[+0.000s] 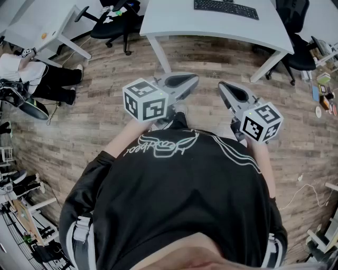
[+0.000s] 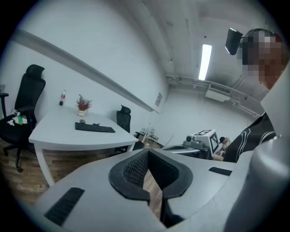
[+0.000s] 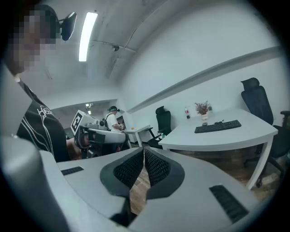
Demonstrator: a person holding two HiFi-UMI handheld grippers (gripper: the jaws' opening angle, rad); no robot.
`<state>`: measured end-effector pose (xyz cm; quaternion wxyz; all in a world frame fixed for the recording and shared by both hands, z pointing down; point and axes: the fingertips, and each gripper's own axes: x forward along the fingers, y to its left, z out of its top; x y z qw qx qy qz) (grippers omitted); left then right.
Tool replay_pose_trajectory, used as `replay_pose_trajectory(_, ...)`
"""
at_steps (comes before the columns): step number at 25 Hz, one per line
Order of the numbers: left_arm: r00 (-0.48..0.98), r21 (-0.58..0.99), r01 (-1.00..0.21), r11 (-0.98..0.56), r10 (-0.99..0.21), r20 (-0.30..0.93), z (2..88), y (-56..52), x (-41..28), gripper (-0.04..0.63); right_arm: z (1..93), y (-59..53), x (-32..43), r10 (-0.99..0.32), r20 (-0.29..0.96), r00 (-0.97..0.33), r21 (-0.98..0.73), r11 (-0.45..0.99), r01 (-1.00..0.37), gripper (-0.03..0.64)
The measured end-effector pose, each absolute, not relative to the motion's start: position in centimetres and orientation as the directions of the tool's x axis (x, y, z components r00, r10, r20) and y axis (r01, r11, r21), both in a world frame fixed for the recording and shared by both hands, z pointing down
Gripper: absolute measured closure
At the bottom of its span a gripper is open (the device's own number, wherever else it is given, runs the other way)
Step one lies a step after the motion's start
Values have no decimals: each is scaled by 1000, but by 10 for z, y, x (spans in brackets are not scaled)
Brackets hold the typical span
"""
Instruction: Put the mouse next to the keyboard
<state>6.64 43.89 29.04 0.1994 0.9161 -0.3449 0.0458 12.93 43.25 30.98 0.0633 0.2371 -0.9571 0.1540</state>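
We are standing on the wood-plank floor [image 1: 100, 132], well back from the white desk [image 1: 174, 18], and holding both grippers up in front of our black jacket [image 1: 174, 200]. The left gripper [image 2: 147, 153] is pointing toward the desk with its ribbed pads pressed together at the tips, and nothing is sitting between them (only a sliver of floor is showing through the gap lower down). The right gripper [image 3: 144, 150] is doing the same: its pads are meeting at the tips and gripping nothing. The two grippers are hovering side by side, near each other but apart, each showing up in the other's view.

The black keyboard [image 1: 226, 9] is lying flat on the desk, well apart from both grippers. We are not making out the mouse with any certainty. A small dark thing [image 2: 82, 121] is lying just behind one end of the keyboard, in front of a potted plant [image 2: 83, 105], but it is too small to tell what it is. A small bottle [image 2: 63, 97] is standing farther back on the same desk. A black office chair [image 2: 28, 97] is standing at one end of the desk. Off to our left, another person [image 1: 37, 74] in a white top and dark trousers is beside a second desk [image 1: 37, 29].
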Motion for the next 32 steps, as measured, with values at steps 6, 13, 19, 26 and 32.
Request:
replay_pose_trajectory(6, 759, 329, -650, -685, -610, 228, 290, 436, 66, 588, 309, 429, 126, -433, 197, -880, -262, 842, -472, 601)
replay_pose_trajectory(13, 755, 344, -654, -674, -611, 239, 296, 420, 50, 588, 306, 415, 111, -427, 168, -888, -265, 848, -458, 601)
replay_pose_trajectory(19, 760, 373, -648, -664, -601, 248, 309, 389, 33, 588, 324, 383, 90, -424, 205, -882, -288, 835, -469, 601)
replay_pose_trajectory(26, 758, 446, -644, -622, -596, 265, 337, 320, -4, 588, 352, 317, 62, -425, 274, -863, -355, 789, -502, 601)
replay_pose_trajectory(32, 749, 496, -647, -580, -606, 268, 345, 241, -51, 588, 353, 241, 16, -425, 257, -868, -388, 778, -495, 601)
